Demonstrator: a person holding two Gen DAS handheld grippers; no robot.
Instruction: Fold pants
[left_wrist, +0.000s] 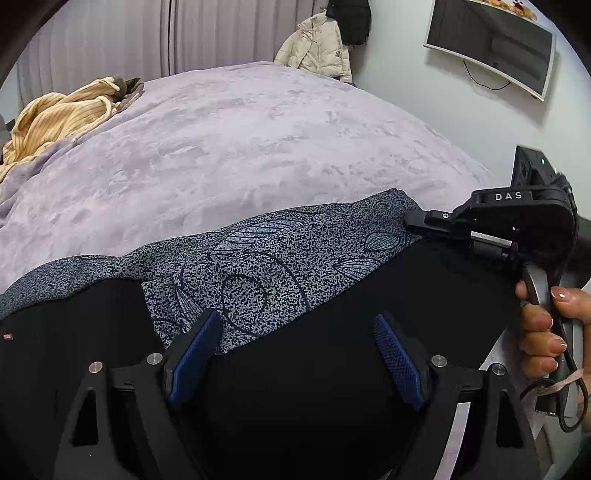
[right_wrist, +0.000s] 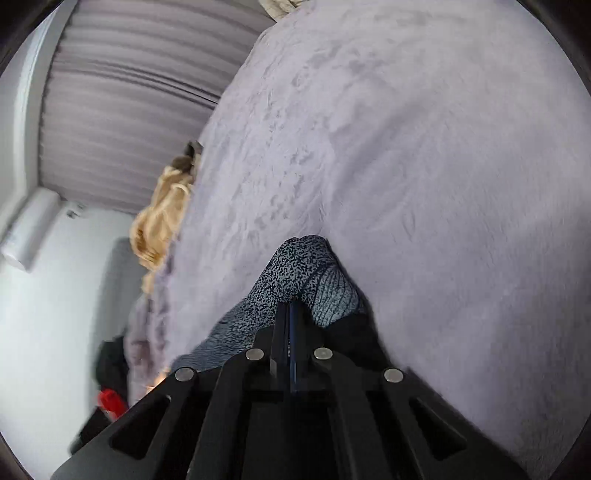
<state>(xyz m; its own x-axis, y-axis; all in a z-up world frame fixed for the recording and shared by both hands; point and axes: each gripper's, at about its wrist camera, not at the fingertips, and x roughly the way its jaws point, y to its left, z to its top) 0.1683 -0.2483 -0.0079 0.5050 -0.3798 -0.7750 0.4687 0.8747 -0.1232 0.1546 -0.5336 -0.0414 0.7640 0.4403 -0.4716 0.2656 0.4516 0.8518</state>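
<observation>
The pants (left_wrist: 280, 266), speckled grey-blue with a dark inner side, lie across the near edge of a bed (left_wrist: 236, 147) covered by a lilac blanket. The left claw (left_wrist: 295, 354) stands apart above the dark fabric, its 2 blue pads (left_wrist: 192, 354) pressing on nothing. The right claw (right_wrist: 290, 314), held by a hand (left_wrist: 543, 328), is clamped together on a bunched corner of the pants. A yellow ribbed garment (left_wrist: 55, 118) sits at the bed's far left.
</observation>
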